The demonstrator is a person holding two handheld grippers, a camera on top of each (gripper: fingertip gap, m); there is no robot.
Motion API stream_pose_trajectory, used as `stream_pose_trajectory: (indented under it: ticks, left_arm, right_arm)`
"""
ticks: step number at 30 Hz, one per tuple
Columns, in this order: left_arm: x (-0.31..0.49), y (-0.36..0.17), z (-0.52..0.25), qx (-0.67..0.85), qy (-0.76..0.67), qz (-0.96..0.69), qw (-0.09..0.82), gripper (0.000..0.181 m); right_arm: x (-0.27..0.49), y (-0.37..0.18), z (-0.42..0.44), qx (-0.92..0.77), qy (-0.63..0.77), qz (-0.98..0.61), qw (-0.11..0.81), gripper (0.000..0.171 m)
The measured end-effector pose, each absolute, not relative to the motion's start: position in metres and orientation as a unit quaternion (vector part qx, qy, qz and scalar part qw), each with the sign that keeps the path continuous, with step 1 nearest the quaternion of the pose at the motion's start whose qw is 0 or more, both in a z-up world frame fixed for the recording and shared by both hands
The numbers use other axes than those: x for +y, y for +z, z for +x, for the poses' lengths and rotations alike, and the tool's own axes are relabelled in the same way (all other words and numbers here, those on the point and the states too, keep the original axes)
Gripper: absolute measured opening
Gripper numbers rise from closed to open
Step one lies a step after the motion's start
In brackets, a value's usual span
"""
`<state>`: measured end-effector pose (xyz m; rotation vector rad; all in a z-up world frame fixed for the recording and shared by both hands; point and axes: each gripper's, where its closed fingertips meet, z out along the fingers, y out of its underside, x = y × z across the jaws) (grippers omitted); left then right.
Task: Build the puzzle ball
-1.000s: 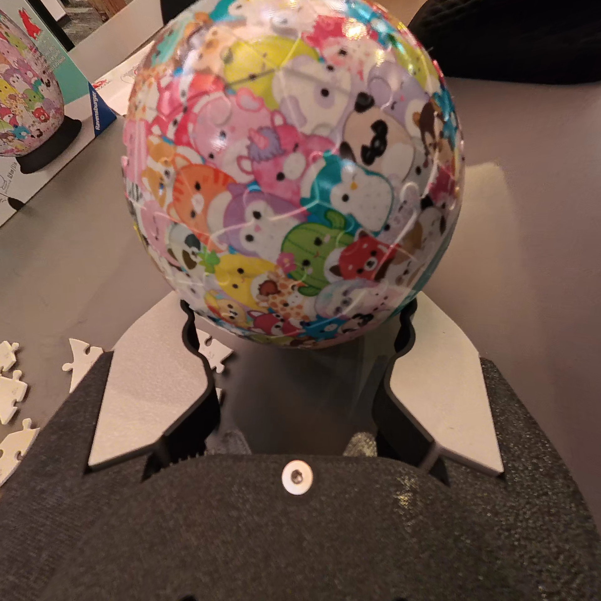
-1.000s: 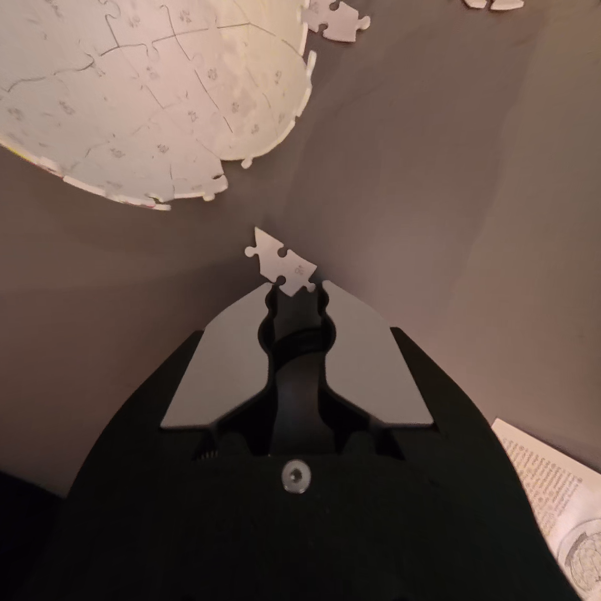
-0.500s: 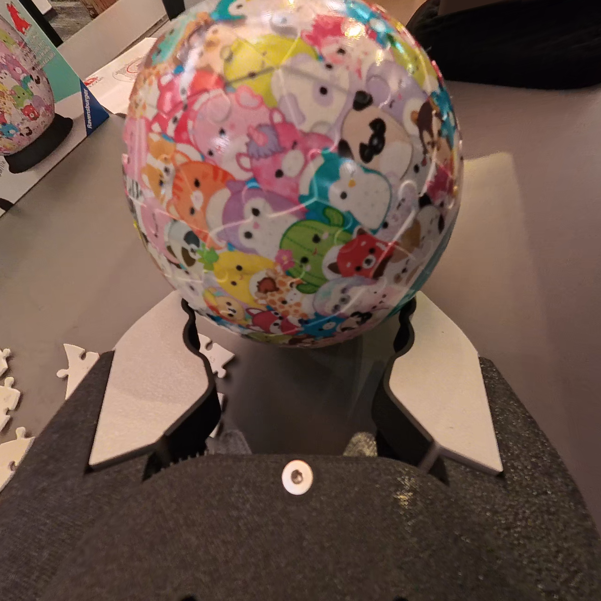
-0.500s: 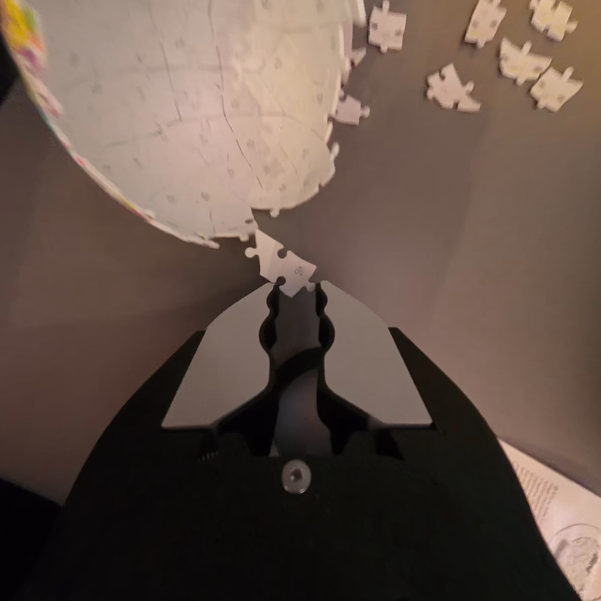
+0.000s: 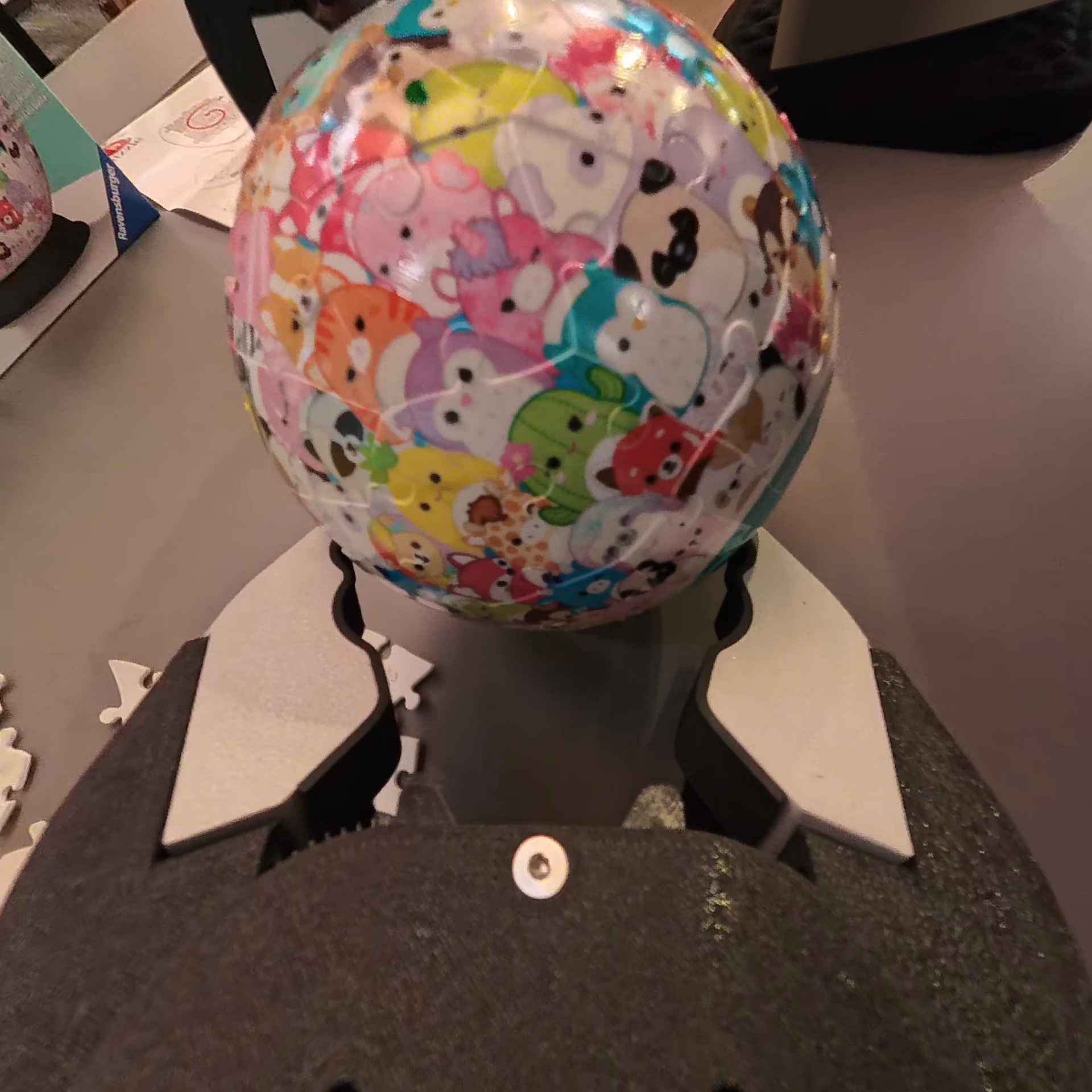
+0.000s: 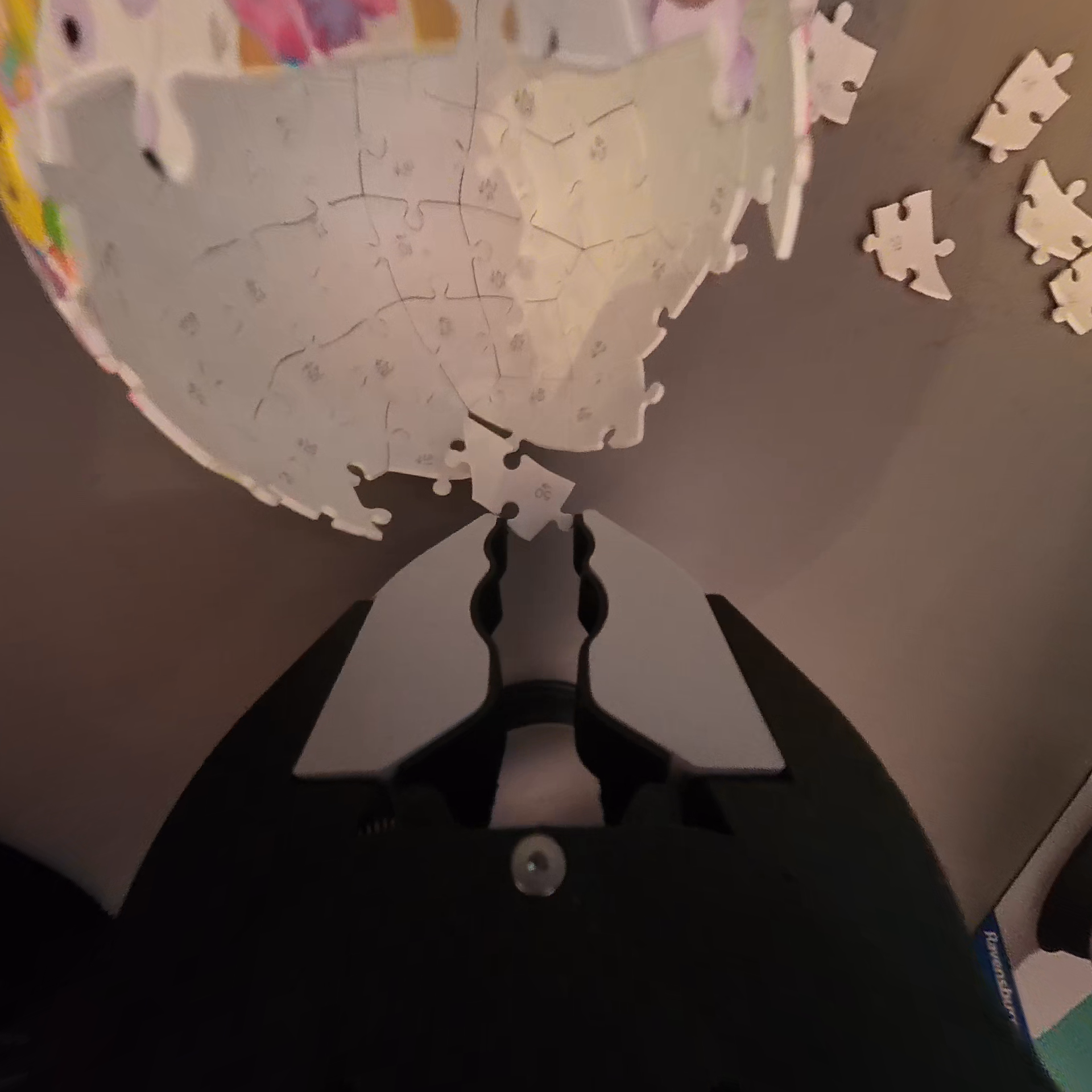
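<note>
- Broadly, one grey surface (image 5: 118, 449) carries everything, with one puzzle box (image 5: 53, 195) at its far left edge in the left wrist view.
- One puzzle ball (image 5: 532, 307), printed with colourful animals, is clasped at its lower sides between the spread fingers (image 5: 348, 597) of the left gripper (image 5: 540, 591), held low over the surface.
- From the right wrist view the ball's white inside (image 6: 366, 283) shows through its jagged open edge.
- One loose piece (image 6: 520, 490), white side facing the camera, is pinched by the right gripper (image 6: 540, 523), level, its far corner touching the ball's open edge.
- Four stray pieces (image 6: 904, 242) lie white side up at the right, one more (image 6: 839, 77) just beside the ball.
</note>
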<state>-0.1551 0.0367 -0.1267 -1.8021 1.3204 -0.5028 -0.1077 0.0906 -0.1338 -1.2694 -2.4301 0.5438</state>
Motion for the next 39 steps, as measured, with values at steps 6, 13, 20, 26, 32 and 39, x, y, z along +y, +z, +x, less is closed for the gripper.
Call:
stream_pose_trajectory:
  ticks: [6,13,20,26,32,39]
  left_arm:
    - [0.0377,-0.1263,-0.1535,0.528,-0.209,-0.719,0.400,0.119]
    - [0.0378,-0.1271,-0.1512,0.532,-0.217,-0.719,0.390,0.118]
    - [0.0380,-0.1274,-0.1511,0.530,-0.219,-0.721,0.388,0.118]
    - [0.0385,-0.1267,-0.1511,0.529,-0.223,-0.722,0.386,0.118]
    - [0.0395,-0.1260,-0.1505,0.530,-0.222,-0.721,0.387,0.118]
    - [0.0401,-0.1249,-0.1492,0.529,-0.225,-0.721,0.387,0.118]
  right_arm:
    - [0.0912,-0.1403,-0.1071,-0.868,0.170,-0.434,0.172,0.022]
    - [0.0878,-0.1414,-0.1069,-0.877,0.157,-0.422,0.167,0.022]
    - [0.0874,-0.1424,-0.1063,-0.883,0.155,-0.412,0.164,0.023]
    - [0.0874,-0.1432,-0.1067,-0.881,0.162,-0.413,0.167,0.023]
    - [0.0878,-0.1429,-0.1066,-0.873,0.180,-0.419,0.173,0.023]
    - [0.0887,-0.1433,-0.1063,-0.868,0.191,-0.423,0.176,0.026]
